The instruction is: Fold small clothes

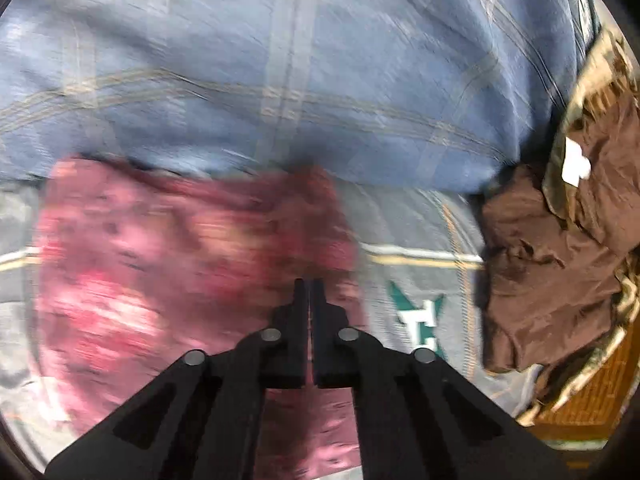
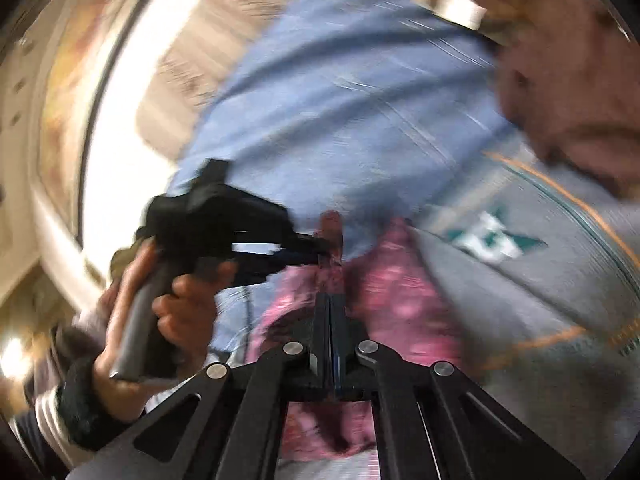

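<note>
Blue plaid bedding (image 1: 304, 80), soft and creased, under a heap of clothes.
Both grippers pinch the mottled pink garment (image 1: 168, 264): left gripper (image 1: 309, 284) and right gripper (image 2: 330, 300) clamped on it; grey shirt (image 1: 416, 304) alongside, crumpled brown cloth (image 1: 552, 272) beyond.

Patterned garment (image 1: 168, 280) lies on sweatshirt (image 1: 416, 248), overlapping checked bedsheet (image 1: 280, 60) behind. Crumpled satin garment (image 1: 560, 260) right of sweatshirt, at bed edge, above rug (image 1: 592, 400).
</note>
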{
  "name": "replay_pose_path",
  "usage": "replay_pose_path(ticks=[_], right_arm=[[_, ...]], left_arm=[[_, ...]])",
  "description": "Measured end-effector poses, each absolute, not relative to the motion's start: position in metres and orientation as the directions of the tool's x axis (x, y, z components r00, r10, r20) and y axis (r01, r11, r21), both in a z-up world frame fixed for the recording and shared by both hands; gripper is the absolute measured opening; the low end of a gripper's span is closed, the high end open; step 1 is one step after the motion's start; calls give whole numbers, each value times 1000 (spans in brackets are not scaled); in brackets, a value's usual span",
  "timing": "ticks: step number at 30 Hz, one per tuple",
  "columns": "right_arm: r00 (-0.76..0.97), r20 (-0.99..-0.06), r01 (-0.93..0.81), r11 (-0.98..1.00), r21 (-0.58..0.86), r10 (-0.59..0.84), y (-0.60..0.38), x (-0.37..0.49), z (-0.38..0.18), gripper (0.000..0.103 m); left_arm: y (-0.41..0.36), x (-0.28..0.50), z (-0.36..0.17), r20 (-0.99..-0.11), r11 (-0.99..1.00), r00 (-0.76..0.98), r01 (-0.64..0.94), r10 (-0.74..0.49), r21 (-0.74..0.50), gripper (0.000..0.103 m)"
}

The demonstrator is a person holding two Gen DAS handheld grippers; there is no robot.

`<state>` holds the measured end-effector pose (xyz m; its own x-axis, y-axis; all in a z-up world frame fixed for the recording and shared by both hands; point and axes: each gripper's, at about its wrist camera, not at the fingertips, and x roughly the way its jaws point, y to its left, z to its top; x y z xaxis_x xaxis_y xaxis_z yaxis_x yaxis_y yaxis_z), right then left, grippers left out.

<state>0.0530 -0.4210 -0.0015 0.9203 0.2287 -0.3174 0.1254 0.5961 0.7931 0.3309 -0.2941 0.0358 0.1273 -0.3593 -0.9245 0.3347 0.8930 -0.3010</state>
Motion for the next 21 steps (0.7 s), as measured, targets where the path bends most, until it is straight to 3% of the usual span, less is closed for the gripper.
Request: replay_pose_path(ticks=[4, 6, 7, 8, 9, 10, 11, 15, 18, 21], right_arm=[[879, -357, 154, 520, 840, 316, -427, 69, -23, 16], [866, -346, 124, 517, 847, 360, -419, 74, -24, 43], [861, -338, 103, 521, 847, 380, -413, 75, -23, 66], [853, -332, 80, 528, 845, 402, -406, 78, -21, 75], [846, -329, 57, 542, 838, 419, -397, 78, -19, 75], [837, -339, 40, 569, 822, 430, -388, 79, -17, 75], [825, -378, 46, 618, 785, 419, -379, 82, -15, 75], [798, -481, 51, 754, 655, 364, -353, 85, -11, 75], [786, -465, -9, 759, 651, 408, -339, 86, -11, 75], [786, -475, -44, 803, 594, 395, -325, 86, -8, 75]], left_arm=[[-318, 327, 27, -955, 892, 127, 407, -268, -196, 0], [-315, 331, 30, -956, 884, 97, 415, -277, -214, 0], [-311, 333, 34, -958, 884, 96, 418, -270, -208, 3], [-308, 335, 38, -963, 883, 92, 429, -254, -192, 8], [-307, 337, 39, -969, 883, 90, 437, -231, -170, 26], [-303, 338, 40, -976, 884, 90, 446, -197, -137, 52], [-303, 338, 41, -983, 885, 106, 458, -149, -85, 58], [-304, 335, 37, -988, 869, 138, 495, -74, 4, 60], [-315, 326, 21, -995, 847, 80, 531, -57, -6, 60], [-321, 323, 5, -993, 829, 111, 553, 26, 84, 60]])
